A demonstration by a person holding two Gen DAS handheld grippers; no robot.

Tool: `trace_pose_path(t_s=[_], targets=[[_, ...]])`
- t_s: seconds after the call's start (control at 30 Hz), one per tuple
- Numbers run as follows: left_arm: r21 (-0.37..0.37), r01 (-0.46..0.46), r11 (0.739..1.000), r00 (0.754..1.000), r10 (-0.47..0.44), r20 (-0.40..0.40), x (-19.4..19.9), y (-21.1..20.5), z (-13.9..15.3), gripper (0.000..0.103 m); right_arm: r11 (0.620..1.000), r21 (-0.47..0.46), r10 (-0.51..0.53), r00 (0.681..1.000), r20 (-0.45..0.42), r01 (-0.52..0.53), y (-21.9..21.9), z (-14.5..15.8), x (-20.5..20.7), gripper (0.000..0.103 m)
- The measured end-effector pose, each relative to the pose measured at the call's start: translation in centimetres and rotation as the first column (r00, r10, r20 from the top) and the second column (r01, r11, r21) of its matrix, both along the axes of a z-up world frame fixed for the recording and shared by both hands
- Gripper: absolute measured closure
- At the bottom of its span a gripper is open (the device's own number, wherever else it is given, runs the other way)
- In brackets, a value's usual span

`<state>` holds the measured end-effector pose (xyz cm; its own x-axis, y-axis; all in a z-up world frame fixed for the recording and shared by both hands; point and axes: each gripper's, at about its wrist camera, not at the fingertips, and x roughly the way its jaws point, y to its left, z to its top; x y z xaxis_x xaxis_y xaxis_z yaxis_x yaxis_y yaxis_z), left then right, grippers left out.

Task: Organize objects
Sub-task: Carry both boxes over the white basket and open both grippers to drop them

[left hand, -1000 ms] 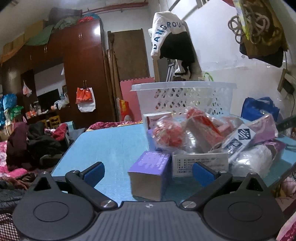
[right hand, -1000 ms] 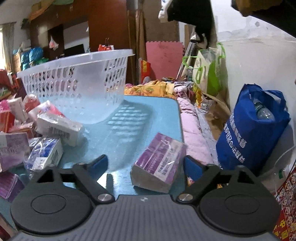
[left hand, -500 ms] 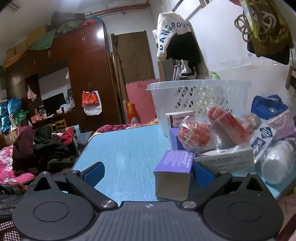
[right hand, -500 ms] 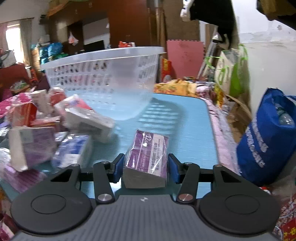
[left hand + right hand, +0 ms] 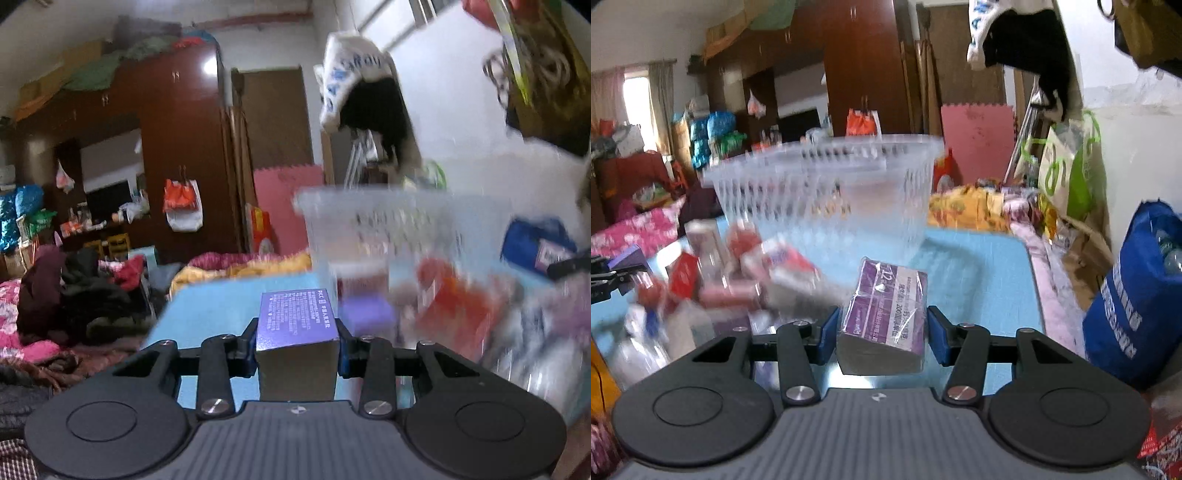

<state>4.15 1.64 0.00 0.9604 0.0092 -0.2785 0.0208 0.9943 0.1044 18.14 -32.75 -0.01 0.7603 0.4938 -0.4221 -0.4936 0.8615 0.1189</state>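
My left gripper (image 5: pixel 297 350) is shut on a purple box (image 5: pixel 297 325) and holds it above the blue table (image 5: pixel 218 306). My right gripper (image 5: pixel 882 336) is shut on a purple plastic-wrapped pack (image 5: pixel 886 314), lifted off the table (image 5: pixel 990 277). A white plastic basket (image 5: pixel 827 192) stands on the table behind it; it also shows blurred in the left wrist view (image 5: pixel 402 218). A pile of boxes and wrapped packs (image 5: pixel 713 280) lies left of the right gripper, and shows blurred at right in the left wrist view (image 5: pixel 461 314).
A blue bag (image 5: pixel 1137 302) stands off the table's right edge. A bed with clothes (image 5: pixel 74 288) lies left of the table. Wardrobes (image 5: pixel 177 155) line the back wall. The left gripper's tip with its box (image 5: pixel 617 269) shows at the far left of the right wrist view.
Both grippers have closed: the left on the purple box, the right on the purple pack. Both have lifted their loads and are moving; the pile and basket blur.
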Motion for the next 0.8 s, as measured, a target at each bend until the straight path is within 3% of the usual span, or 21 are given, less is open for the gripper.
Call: trace_pose_path(t_s=[0.07,0.23,0.33,0.43,0.5,0.53,0.63,0.7,0.8], targets=[[0.005,0.01,1.0,0.999,-0.01,0.031,0.9,-0.5,1.8,0.061,1.0,0.019,0.01,0.999,0.047,-0.011,0.8,2.3,0.2,0.049],[-0.076,0.123,0.99,0.992,-0.122,0.021,6.5,-3.1,7.6,0.061,0.997,0.007,0.076,0.989,0.128,-0.078,5.6,7.4,2.6,0.049],[-0.094,0.123,0.988,0.992,-0.126,-0.026,11.1,-5.1,9.7,0.061,0.995,-0.031,0.096,0.986,0.14,-0.093,8.3,8.7,4.7,0.048],[-0.128,0.106,0.986,0.988,-0.119,-0.099,15.3,-6.3,9.7,0.056,0.994,-0.065,0.092,0.985,0.145,-0.083,9.9,8.7,6.3,0.046],[-0.126,0.085,0.988,0.985,-0.103,-0.14,17.1,-6.8,9.1,0.026,0.993,-0.086,0.087,0.986,0.139,-0.076,10.6,8.3,7.4,0.03],[-0.123,0.078,0.989,0.984,-0.097,-0.151,17.6,-6.8,8.7,0.021,0.993,-0.096,0.081,0.988,0.133,-0.068,10.7,8.0,7.3,0.016],[-0.122,0.066,0.99,0.986,-0.084,-0.146,16.7,-6.2,8.3,0.017,0.994,-0.097,0.061,0.987,0.151,-0.047,9.6,7.5,6.0,0.01],[-0.121,0.071,0.99,0.992,-0.082,-0.092,14.1,-5.4,8.2,0.012,0.996,-0.062,0.072,0.985,0.156,-0.063,8.0,7.3,4.1,0.0],[-0.079,0.067,0.995,0.997,-0.069,-0.027,9.9,-4.4,7.9,0.011,0.995,0.0,0.1,0.983,0.155,-0.101,5.8,6.8,1.1,0.0]])
